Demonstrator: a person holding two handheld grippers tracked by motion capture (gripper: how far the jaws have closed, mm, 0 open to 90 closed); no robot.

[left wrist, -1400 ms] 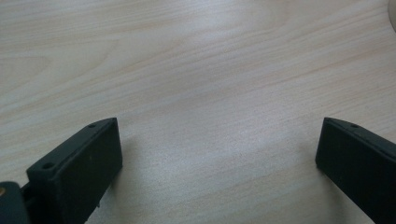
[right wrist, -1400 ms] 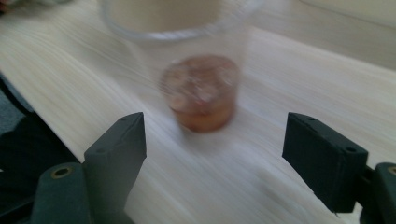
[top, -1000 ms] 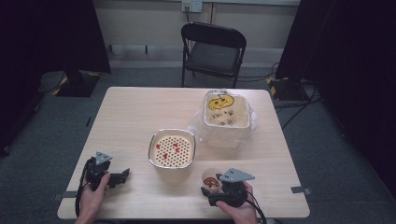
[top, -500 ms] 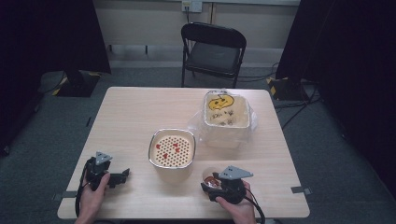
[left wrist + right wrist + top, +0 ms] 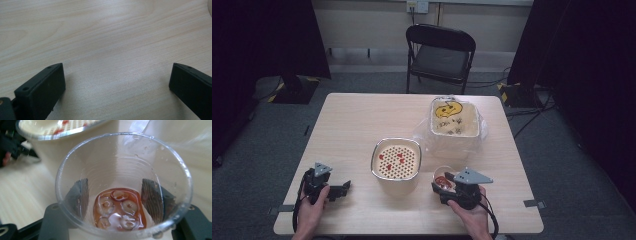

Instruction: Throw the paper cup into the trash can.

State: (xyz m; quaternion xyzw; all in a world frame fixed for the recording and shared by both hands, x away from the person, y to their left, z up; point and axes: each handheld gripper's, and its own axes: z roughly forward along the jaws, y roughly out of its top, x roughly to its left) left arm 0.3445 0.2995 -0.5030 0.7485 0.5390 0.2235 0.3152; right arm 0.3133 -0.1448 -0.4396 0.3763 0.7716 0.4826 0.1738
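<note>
1. I see the table (image 5: 362, 120) largely as it was a second ago: the strainer bowl (image 5: 396, 161) ahead and to the left of my right gripper, and the lined tub (image 5: 455, 125) farther ahead of it, sit where they did. What has shifted is small: my right gripper has eased down and back toward the near edge with the cup.

2. I judge that the cup is back upright beside the strainer bowl, with liquid and a few pieces left in it, so any emptying into the strainer isn't finished or is paused.

3. My right gripper (image 5: 451, 189) is low over the near right of the table, hand wrapped behind it, pointing forward. Its jaws are clamped on the plastic cup (image 5: 123, 187), one each side of the wall, seen through the clear plastic in the right gripper view.

4. My left gripper (image 5: 337, 189) rests at the near left, well apart from the bowl, pointing right along the table. Its jaws are spread wide over bare wood, holding nothing.

5. Inside the cup, a shallow pool of reddish liquid (image 5: 119, 208) sits at the bottom with a few pale ring-shaped pieces. Drops cling to the wall.
</note>
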